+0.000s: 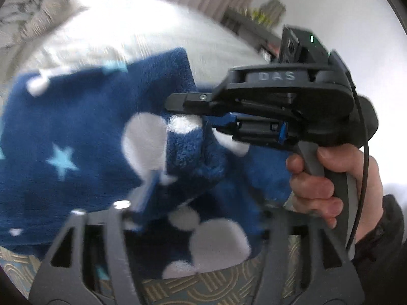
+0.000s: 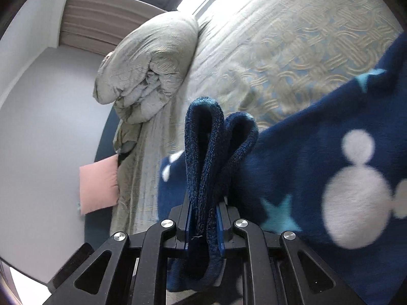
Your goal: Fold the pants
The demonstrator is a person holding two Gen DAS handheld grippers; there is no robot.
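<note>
Bunched duvet (image 2: pixel 150 61) blocks left; bedspread (image 2: pixel 292 38) open.

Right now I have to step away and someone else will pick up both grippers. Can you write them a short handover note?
Right gripper: shut on a bunched edge of the blue fleece pants, with folds of fabric sticking up between its fingers.
Left gripper: jaws apart, fabric lying between them but not pinched.
Pants: held up off the patterned bedspread, draping loosely between the two grippers. A rolled duvet sits at the bed's far end.
Done: one edge gathered and lifted.
Left: no neat fold shows yet. Probably regrip with the left, lay the pants flat on the bed, then fold.
</note>
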